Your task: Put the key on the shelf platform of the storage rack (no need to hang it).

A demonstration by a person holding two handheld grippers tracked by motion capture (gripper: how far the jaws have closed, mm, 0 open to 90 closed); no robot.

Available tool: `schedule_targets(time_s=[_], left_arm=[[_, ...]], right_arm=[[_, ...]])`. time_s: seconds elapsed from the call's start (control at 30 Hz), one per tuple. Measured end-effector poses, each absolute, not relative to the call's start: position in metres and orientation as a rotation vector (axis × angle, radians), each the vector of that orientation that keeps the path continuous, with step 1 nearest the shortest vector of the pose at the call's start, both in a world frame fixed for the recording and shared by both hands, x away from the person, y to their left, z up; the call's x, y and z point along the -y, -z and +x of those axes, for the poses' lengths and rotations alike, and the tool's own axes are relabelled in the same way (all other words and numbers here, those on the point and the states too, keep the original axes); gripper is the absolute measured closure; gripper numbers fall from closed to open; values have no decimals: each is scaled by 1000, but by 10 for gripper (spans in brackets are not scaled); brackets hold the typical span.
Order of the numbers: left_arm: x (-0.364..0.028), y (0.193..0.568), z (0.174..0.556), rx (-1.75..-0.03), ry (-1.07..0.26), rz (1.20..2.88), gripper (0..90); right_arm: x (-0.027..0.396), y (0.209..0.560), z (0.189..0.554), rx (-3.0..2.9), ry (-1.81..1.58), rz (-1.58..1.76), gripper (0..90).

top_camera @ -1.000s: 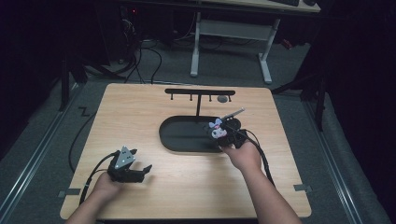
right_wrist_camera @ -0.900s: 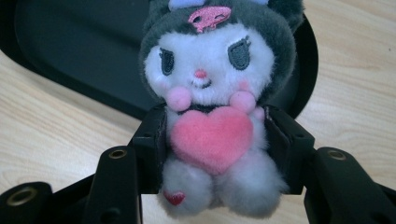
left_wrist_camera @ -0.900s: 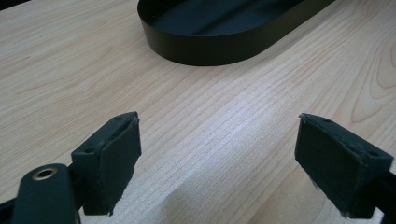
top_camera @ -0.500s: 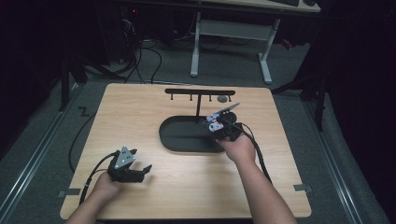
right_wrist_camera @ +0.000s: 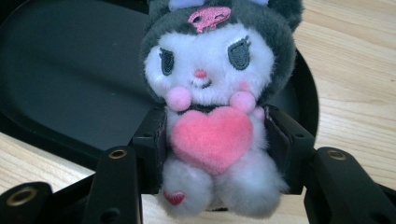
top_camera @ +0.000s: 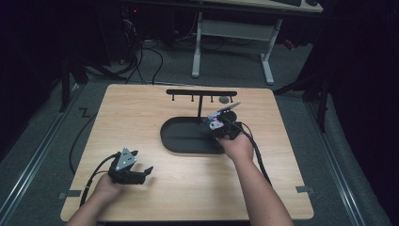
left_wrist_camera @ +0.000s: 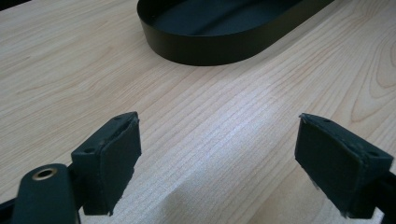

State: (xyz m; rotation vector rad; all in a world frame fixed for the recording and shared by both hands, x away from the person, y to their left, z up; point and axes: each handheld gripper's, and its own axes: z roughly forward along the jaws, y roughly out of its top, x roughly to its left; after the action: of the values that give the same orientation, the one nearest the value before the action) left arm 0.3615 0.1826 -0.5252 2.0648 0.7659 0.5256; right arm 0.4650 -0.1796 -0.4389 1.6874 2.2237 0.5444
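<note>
Right gripper [right_wrist_camera: 212, 154] has its jaws closed on the body of a small plush toy [right_wrist_camera: 215, 88], pads pressing its sides at the pink heart. In the high view the toy [top_camera: 216, 123] is held above the right end of the black oval tray [top_camera: 181, 141], near the upright of the hook rack [top_camera: 202, 92] at the bench's far edge. Pick-up judged done; the placing, into the tray or onto a hook, cannot be told yet and is left. Left gripper [left_wrist_camera: 219, 154] sits wide apart and holds nothing, near the bench's front left corner.
</note>
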Motion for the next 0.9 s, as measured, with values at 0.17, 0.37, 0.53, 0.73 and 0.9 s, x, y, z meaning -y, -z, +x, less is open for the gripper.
schedule_targets(time_s=[0.17,0.37,0.53,0.73,0.9], left_arm=[[-183,525,361,-764,-526,2066,154],[-183,525,362,-765,-524,2066,154],[-183,525,362,-765,-523,2065,154],[-183,525,361,-765,-525,2066,154],[-183,525,361,-765,-524,2066,154]], right_arm=[[175,446,470,-2222,-552,1691,476],[169,453,475,-2215,-572,1704,477],[168,462,478,-2224,-544,1705,476],[165,467,479,-2227,-541,1712,476],[166,470,478,-2218,-549,1728,476]])
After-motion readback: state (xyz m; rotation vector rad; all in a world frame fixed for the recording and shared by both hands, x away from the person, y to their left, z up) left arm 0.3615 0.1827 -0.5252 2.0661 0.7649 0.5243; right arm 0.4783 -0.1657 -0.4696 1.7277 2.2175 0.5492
